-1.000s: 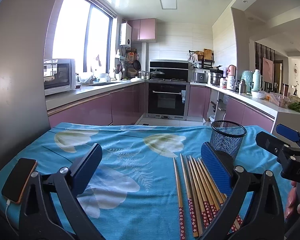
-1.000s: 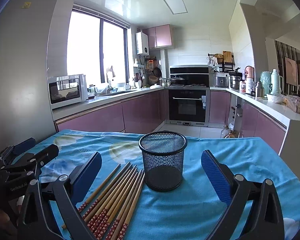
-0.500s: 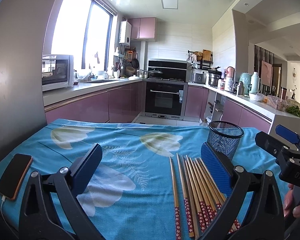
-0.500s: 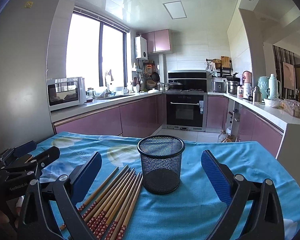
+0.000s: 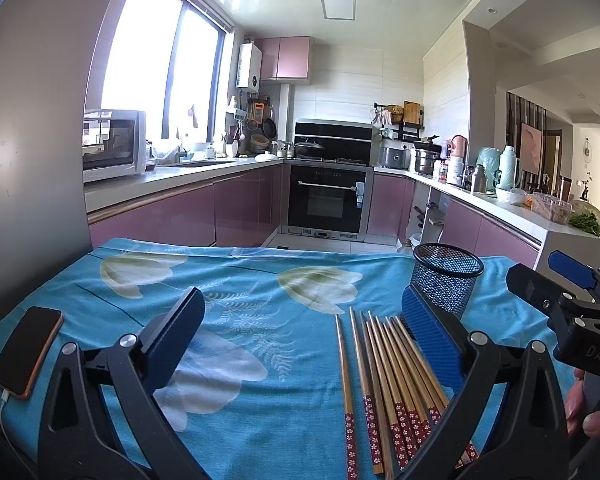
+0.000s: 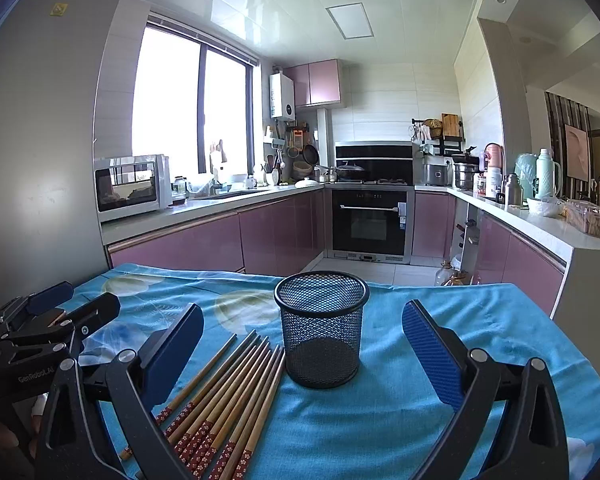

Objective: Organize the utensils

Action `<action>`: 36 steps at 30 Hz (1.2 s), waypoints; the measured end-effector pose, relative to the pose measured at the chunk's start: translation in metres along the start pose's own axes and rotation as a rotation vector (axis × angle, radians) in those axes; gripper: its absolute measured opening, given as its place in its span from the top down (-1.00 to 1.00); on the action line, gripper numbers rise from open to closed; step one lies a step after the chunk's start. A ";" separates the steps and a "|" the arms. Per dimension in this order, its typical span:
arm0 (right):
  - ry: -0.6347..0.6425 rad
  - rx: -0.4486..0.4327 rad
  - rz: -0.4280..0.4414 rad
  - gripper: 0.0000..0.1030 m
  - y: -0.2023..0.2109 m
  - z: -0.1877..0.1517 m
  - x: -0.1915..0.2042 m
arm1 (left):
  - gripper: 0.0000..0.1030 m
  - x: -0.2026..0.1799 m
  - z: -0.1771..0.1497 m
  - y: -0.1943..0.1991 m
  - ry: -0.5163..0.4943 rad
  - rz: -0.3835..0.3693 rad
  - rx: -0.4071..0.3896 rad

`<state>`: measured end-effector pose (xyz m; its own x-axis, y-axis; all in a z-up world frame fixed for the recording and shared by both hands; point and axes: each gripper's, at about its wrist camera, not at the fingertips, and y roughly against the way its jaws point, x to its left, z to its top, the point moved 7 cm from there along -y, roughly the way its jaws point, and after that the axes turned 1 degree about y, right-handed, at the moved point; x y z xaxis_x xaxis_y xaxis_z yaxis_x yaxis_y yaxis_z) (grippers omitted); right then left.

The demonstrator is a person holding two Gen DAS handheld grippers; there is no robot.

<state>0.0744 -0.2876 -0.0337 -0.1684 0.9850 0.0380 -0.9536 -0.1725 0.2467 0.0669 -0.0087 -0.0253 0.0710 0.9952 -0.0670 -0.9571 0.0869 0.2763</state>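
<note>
Several wooden chopsticks with red patterned ends lie side by side on the blue floral tablecloth, just left of an upright, empty black mesh cup. My left gripper hovers open over the cloth, with the chopsticks under its right finger. In the right wrist view the chopsticks fan out at lower left and the mesh cup stands centred ahead of my open right gripper. Nothing is held by either gripper.
A phone on a charging cable lies at the cloth's left edge. A grey fridge wall borders the table on the left. Kitchen counters and an oven lie beyond the far edge.
Both wrist cameras have drifted a little, so the chopsticks and the cup sit slightly differently in view. The chopsticks and cup have not moved, and both grippers stay open.
</note>
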 end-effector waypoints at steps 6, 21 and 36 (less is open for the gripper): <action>-0.002 -0.002 -0.003 -0.87 0.000 0.000 -0.001 | -0.89 0.000 0.000 0.001 0.001 0.001 -0.001; -0.008 -0.003 -0.003 -0.87 0.001 0.001 -0.003 | -0.89 0.000 -0.001 0.002 0.002 0.000 0.000; -0.008 0.000 -0.004 -0.87 0.000 0.000 -0.002 | -0.89 0.000 -0.001 0.002 0.002 -0.001 0.003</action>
<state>0.0748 -0.2899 -0.0335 -0.1624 0.9857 0.0450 -0.9544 -0.1684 0.2466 0.0650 -0.0085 -0.0260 0.0712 0.9951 -0.0692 -0.9562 0.0878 0.2792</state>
